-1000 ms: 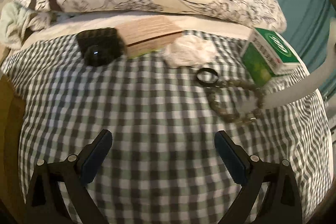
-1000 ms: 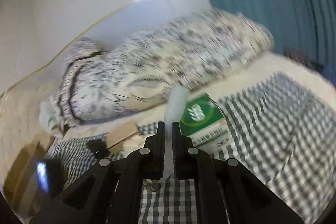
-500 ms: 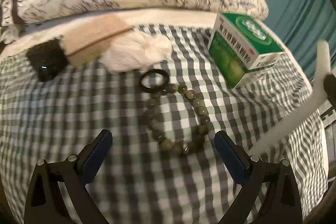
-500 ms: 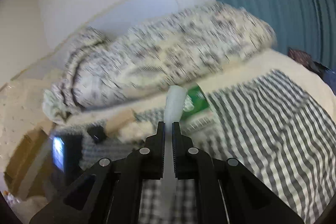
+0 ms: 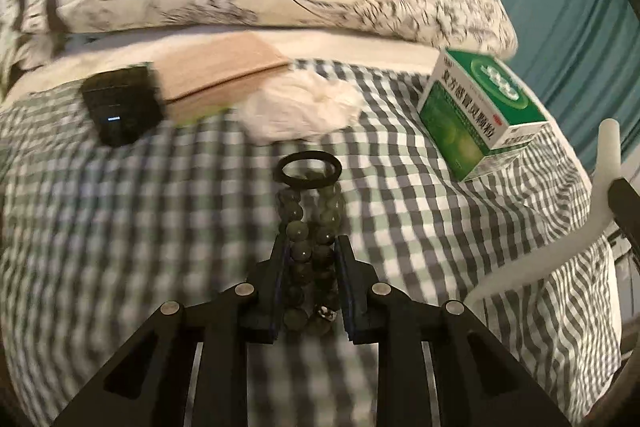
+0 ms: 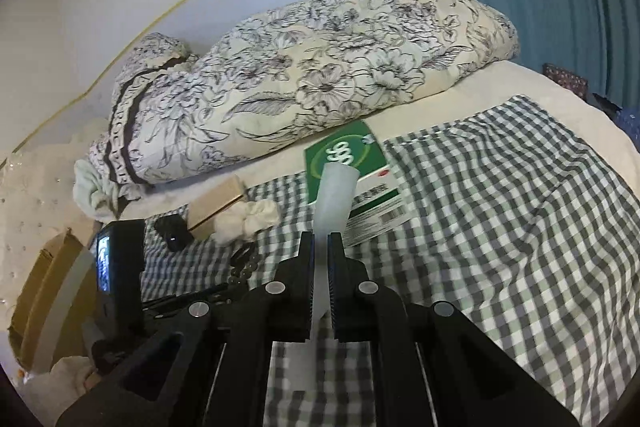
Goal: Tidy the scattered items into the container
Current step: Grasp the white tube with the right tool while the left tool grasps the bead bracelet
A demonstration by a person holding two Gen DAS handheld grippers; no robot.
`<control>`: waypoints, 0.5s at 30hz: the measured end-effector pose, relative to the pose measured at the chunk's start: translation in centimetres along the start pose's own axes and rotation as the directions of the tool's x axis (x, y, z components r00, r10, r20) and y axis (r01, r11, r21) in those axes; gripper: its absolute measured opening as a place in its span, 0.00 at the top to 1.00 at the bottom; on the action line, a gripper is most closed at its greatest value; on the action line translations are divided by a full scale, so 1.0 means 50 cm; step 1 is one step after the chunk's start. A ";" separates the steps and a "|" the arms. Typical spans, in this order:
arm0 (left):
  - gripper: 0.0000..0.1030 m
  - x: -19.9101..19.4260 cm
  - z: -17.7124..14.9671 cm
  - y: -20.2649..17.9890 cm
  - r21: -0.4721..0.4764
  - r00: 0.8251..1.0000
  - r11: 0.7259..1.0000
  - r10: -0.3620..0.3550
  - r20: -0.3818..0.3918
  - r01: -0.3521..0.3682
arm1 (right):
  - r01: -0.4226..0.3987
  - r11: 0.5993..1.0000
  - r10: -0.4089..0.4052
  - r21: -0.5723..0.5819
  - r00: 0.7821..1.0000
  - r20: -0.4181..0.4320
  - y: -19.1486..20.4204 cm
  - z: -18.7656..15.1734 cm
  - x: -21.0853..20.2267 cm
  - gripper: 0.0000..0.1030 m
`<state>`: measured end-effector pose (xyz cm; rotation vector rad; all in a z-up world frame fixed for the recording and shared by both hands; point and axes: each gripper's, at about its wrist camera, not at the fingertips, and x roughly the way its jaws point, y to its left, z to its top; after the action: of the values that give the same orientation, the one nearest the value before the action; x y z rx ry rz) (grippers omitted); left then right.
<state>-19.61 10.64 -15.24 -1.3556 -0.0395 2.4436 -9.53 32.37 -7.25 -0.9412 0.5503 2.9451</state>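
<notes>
left tool (image 5: 310,251) now closed on bracelet (image 5: 312,227), apparently

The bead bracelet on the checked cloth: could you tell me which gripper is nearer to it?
Left. The left gripper is closed around the bead bracelet. The right gripper is off to the bracelet's right, holding a white container.
</notes>
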 end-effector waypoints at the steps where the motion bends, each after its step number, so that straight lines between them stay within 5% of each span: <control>1: 0.97 -0.019 -0.006 0.005 -0.005 1.000 1.000 0.002 0.007 -0.002 | -0.009 1.000 0.009 -0.008 1.000 0.004 0.009 0.000 -0.007 0.94; 11: 0.93 -0.189 -0.042 0.038 -0.007 0.995 1.000 0.021 0.094 -0.020 | -0.113 0.991 0.118 -0.072 0.991 0.064 0.105 0.011 -0.092 0.94; 15: 0.43 -0.180 -0.060 0.021 0.006 0.997 0.999 0.031 0.076 -0.032 | -0.119 0.989 0.126 -0.087 0.989 0.075 0.123 0.002 -0.117 0.94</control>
<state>-13.05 6.42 -9.72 -1.2692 -0.0284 2.5182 -5.44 27.24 -1.88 -0.8189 0.5060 3.1212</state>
